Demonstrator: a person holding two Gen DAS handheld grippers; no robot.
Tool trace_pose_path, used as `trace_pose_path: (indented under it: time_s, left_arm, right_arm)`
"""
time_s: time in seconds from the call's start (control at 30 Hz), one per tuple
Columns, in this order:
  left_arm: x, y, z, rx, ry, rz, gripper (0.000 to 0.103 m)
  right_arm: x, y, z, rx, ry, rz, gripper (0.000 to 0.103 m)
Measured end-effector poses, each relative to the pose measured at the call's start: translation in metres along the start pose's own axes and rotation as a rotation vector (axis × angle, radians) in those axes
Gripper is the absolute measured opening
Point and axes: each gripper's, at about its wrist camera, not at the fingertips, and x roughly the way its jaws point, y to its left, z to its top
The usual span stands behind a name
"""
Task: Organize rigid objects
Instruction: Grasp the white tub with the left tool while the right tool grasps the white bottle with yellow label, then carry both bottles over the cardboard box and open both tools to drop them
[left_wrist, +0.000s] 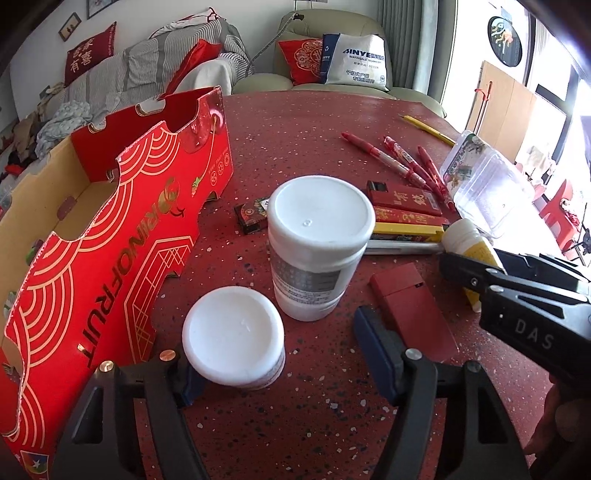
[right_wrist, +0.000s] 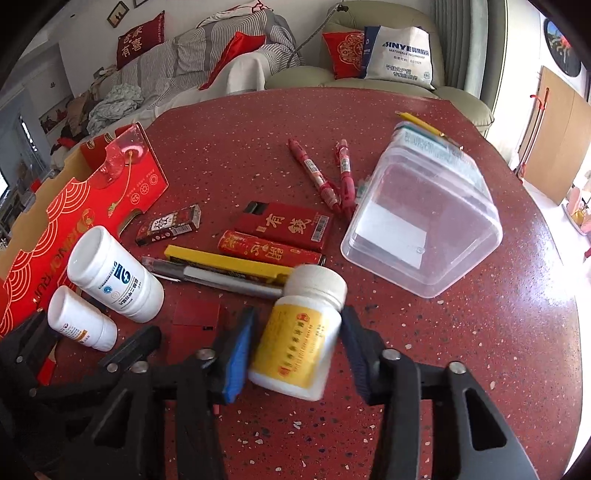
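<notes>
My right gripper (right_wrist: 297, 343) is shut on a yellow-labelled white bottle (right_wrist: 299, 332), tilted just above the red table; the bottle also shows in the left wrist view (left_wrist: 469, 245). My left gripper (left_wrist: 280, 354) is open around a small white bottle (left_wrist: 233, 347), whose lid touches the left finger; the right finger stands apart. A larger white bottle (left_wrist: 317, 243) stands just beyond it. Both white bottles show in the right wrist view, the small bottle (right_wrist: 79, 323) and the larger bottle (right_wrist: 114, 273).
A red cardboard fruit box (left_wrist: 110, 236) stands open at the left. A clear plastic container (right_wrist: 424, 218) lies at the right. Red pens (right_wrist: 321, 177), red boxes (right_wrist: 284, 225), a yellow box (right_wrist: 225, 260), a grey pen (right_wrist: 221, 278) and a flat red case (left_wrist: 413, 310) lie between.
</notes>
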Motion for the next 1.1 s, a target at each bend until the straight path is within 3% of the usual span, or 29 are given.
trace_pose_path:
  time_s: [0.33,0.4,0.43,0.47,1.1]
  left_arm:
    - [-0.004,0.007,0.0,-0.004,0.027,0.022,0.065]
    - [-0.005,0.008,0.0,-0.005,0.024,0.029,0.057]
    - [-0.007,0.009,0.0,-0.006,0.019,0.032,0.041]
    - [-0.007,0.008,0.0,-0.001,0.016,0.037,0.035]
    - [-0.038,-0.004,-0.012,0.03,0.004,0.02,0.035]
  right_arm:
    - [-0.001,0.0,-0.003,-0.009,-0.004,0.005,0.037]
    - [-0.002,-0.001,-0.003,-0.007,-0.003,0.008,0.037]
    - [-0.002,-0.002,-0.003,0.001,-0.002,0.013,0.037]
    - [-0.004,-0.003,-0.003,0.013,-0.002,0.02,0.037]
    - [-0.057,0.006,-0.02,-0.001,-0.089,0.056,0.037]
